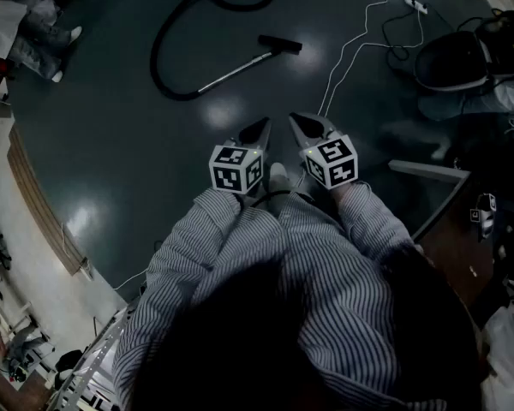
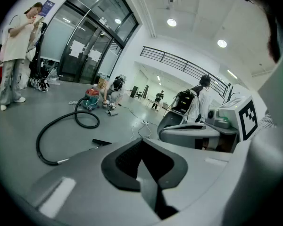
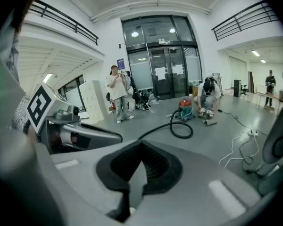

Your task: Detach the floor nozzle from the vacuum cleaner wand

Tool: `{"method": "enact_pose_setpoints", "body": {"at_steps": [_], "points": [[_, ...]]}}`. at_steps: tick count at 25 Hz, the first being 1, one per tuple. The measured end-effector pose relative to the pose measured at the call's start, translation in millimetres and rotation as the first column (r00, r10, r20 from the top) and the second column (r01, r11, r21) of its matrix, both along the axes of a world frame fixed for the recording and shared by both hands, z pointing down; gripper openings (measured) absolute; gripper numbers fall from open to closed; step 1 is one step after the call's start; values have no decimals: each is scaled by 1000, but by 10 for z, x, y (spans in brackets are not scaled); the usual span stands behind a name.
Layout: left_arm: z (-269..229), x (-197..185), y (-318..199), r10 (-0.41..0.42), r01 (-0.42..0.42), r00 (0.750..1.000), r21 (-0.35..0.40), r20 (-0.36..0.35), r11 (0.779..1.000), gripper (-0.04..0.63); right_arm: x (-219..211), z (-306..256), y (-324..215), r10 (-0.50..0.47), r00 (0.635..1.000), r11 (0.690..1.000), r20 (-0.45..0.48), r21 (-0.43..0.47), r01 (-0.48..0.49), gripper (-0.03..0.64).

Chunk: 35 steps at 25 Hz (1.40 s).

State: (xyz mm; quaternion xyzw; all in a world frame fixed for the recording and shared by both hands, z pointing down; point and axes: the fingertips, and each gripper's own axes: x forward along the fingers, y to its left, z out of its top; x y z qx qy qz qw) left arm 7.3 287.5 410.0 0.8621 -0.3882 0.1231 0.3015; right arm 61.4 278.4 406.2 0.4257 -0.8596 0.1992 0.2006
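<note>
**A:** Where's the floor nozzle (image 1: 280, 44)?

**B:** On the floor (image 1: 111, 144), well ahead of the person. It's on the end of the wand (image 1: 234, 71), and both lie flat. The black hose (image 1: 167, 37) loops away from the wand's other end.

**A:** Grippers?

**B:** Left gripper (image 1: 259, 129) and right gripper (image 1: 301, 125) both have their jaws closed with nothing between them. They're held side by side in front of the body and tipped down, well apart from the nozzle.

**A:** How will it handle?

**B:** My guess is that the nozzle is rigid plastic and light. The wand is a stiff metal tube, smooth, so it'll probably slip under the pads. The hose is soft and will drag and twist if the wand gets lifted.

**A:** Where do we take hold?

**B:** I'd put one gripper on the wand just behind the joint and the other on the nozzle neck, not the wide foot. Then pull straight along the tube. I can't tell from here whether it's a friction fit or a latch.

**A:** Any containers?

**B:** Only the vacuum canister (image 3: 185, 108) across the room, next to a crouching person (image 3: 208, 95). It's closed, so its contents don't show. There's also a white cable (image 1: 351, 54) on the floor right of the nozzle, so mind it.
</note>
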Motion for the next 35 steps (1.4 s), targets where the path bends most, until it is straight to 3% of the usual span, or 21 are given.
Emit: {"method": "enact_pose_setpoints", "body": {"at_steps": [5,16,22,35], "points": [[39,36,-41,-21,21,1000,-19,-16,1000,2,21,-11,117,83,996,996,18,-20,-83,2],[145,107,32,-6,7,1000,-45,25,999,2,-84,-62,101,22,1000,1000,23,6,-22,2],[81,196,-138,-17,17,1000,-18,18,1000,2,95,-159,-25,58,990,998,126,9,-60,2],[47,485,-632,-35,34,999,10,33,999,2,435,-121,-549,52,988,999,147,-11,-51,2]]}}
